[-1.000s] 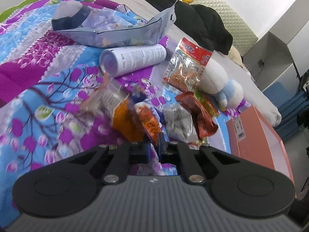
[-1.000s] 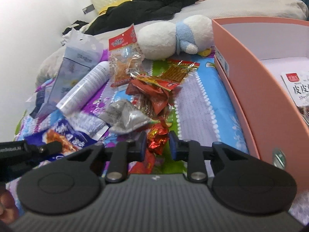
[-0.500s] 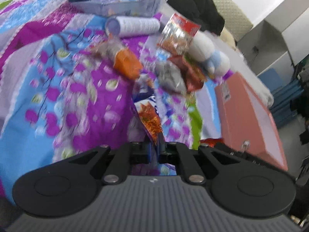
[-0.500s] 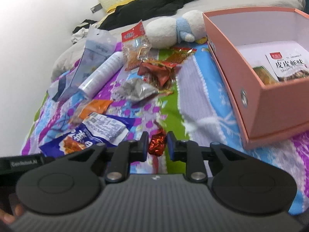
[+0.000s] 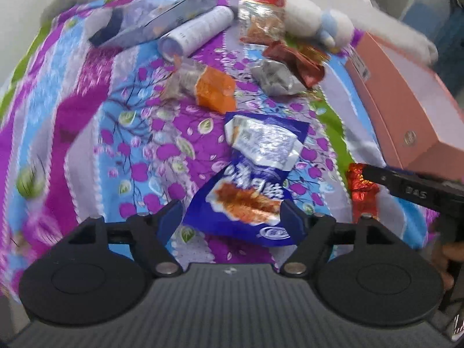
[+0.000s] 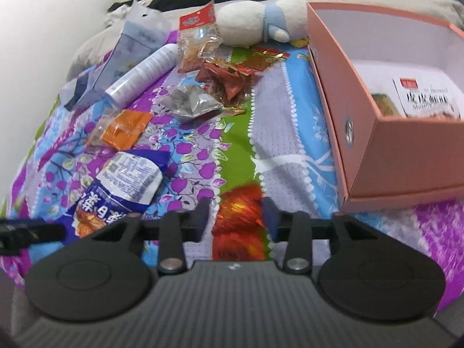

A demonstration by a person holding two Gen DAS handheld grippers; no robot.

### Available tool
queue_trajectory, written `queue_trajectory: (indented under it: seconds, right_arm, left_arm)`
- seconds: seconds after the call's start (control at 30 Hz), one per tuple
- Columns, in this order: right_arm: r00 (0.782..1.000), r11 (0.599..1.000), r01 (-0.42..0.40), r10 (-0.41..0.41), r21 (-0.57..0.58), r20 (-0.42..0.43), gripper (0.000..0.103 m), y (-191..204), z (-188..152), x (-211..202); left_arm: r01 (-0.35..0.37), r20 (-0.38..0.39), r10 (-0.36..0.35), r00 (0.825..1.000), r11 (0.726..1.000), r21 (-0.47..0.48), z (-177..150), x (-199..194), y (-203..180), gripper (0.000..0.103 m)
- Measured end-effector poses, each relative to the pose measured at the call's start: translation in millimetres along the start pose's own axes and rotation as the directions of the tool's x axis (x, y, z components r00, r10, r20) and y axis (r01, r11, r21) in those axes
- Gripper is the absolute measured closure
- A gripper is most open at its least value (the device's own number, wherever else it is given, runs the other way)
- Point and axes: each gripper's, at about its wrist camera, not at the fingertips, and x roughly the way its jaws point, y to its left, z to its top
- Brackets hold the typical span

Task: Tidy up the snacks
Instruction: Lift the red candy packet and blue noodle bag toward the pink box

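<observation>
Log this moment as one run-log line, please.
left gripper: opening over blue snack bag | right gripper: opening around red wrapper | pink box: holds one packet

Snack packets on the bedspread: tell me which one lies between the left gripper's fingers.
The blue foil snack packet, with its silver back panel folded over on top. The orange, grey and red packets lie farther off, towards the plush toy.

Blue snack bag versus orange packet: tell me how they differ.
The blue bag is clearly the larger; the orange packet is small. The blue bag is opaque, with white lettering and a food picture; the orange packet has a clear part beside its orange part. The blue bag lies nearer the camera, the orange packet farther up the bedspread. Both lie loose on the bedspread, outside the pink box.
</observation>
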Motion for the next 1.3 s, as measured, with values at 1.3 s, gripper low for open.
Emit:
queue_trajectory:
  seconds: [1.3]
  right_arm:
    - [1.0, 0.975, -0.013, 0.008, -0.223, -0.025, 0.019, 19, -2, 3]
  left_arm:
    - [-0.098, 0.012, 0.098, 0.995, 0.979, 0.177, 33, 56, -35, 0.006]
